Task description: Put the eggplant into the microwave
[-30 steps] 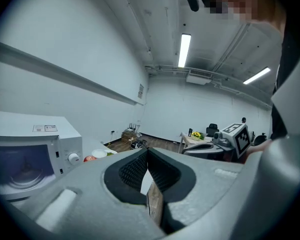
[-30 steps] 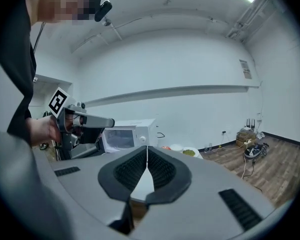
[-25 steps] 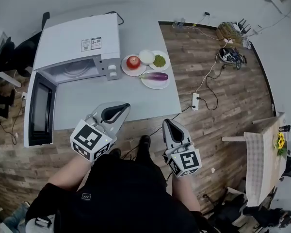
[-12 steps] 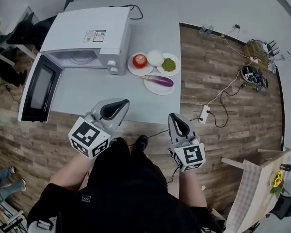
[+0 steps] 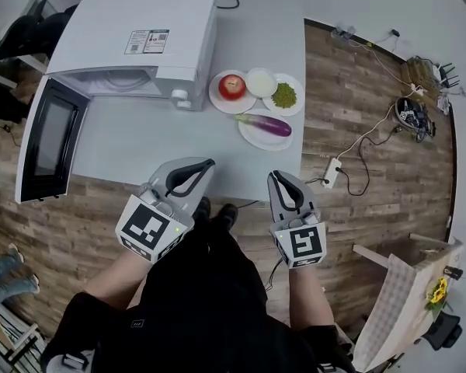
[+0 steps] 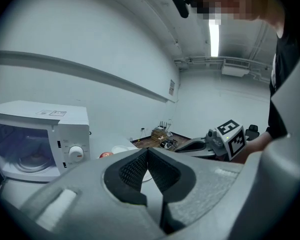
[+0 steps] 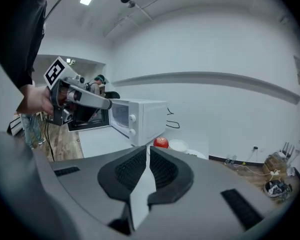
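Observation:
A purple eggplant [image 5: 264, 123] lies on a white plate [image 5: 256, 137] at the right of the grey table [image 5: 155, 146]. The white microwave [image 5: 140, 41] stands at the table's back left, its door [image 5: 43, 142] swung wide open and its cavity [image 6: 25, 151] empty. My left gripper [image 5: 206, 164] and right gripper [image 5: 276, 176] hover over the table's near edge, well short of the eggplant. Both are shut with nothing between the jaws. In the right gripper view the eggplant is hidden behind the jaws.
Behind the eggplant stand a plate with a red apple [image 5: 232, 86], a white bowl [image 5: 262, 81] and a plate of green food [image 5: 284, 95]. A power strip [image 5: 332, 169] and cables lie on the wooden floor to the right.
Both grippers have come forward and lower toward the table's near edge, staying shut. The table and microwave now sit closer in the head view.

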{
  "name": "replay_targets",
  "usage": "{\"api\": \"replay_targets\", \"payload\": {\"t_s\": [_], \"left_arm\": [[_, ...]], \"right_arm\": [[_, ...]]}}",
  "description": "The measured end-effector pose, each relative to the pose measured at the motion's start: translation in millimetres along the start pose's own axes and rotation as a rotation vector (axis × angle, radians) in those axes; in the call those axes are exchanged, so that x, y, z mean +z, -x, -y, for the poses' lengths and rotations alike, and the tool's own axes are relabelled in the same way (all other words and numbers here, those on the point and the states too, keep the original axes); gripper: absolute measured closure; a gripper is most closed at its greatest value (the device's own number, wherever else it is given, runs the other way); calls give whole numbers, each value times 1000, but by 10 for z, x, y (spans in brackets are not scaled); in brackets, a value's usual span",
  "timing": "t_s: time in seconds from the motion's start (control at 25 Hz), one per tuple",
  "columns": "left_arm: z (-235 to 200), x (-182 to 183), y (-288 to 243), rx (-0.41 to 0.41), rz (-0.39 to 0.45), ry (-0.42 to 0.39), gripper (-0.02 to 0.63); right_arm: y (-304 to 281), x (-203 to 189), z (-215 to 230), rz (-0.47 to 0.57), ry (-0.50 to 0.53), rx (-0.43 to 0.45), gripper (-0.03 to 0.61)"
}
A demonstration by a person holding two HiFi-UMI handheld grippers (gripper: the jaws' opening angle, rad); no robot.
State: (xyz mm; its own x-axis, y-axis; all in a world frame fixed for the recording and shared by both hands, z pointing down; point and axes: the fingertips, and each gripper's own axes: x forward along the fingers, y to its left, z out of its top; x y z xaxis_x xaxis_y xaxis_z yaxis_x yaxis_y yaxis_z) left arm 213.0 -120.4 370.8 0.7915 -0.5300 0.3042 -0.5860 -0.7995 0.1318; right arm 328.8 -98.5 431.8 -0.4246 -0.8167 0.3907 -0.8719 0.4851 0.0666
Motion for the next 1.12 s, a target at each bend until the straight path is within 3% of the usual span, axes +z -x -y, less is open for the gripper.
{"api": "replay_targets", "payload": {"t_s": [0.2,0.68,1.04,1.12], "left_arm": [[-198,-254,-225,-4,-15,-42,604],[-509,-899,-711,0,-64,-9,604],[-574,-1107,-904,9,-62,8,604],[-582,-1128,-907,13,-62,14,604]], "right_arm": [[-421,-275,77,-50,48,-23,552],[-1113,-1201,334,-255,258,-47,460],[-1310,-1569,417,-372,466,-42,431],[-1325,-1610,443,-384,473,-54,431]]}}
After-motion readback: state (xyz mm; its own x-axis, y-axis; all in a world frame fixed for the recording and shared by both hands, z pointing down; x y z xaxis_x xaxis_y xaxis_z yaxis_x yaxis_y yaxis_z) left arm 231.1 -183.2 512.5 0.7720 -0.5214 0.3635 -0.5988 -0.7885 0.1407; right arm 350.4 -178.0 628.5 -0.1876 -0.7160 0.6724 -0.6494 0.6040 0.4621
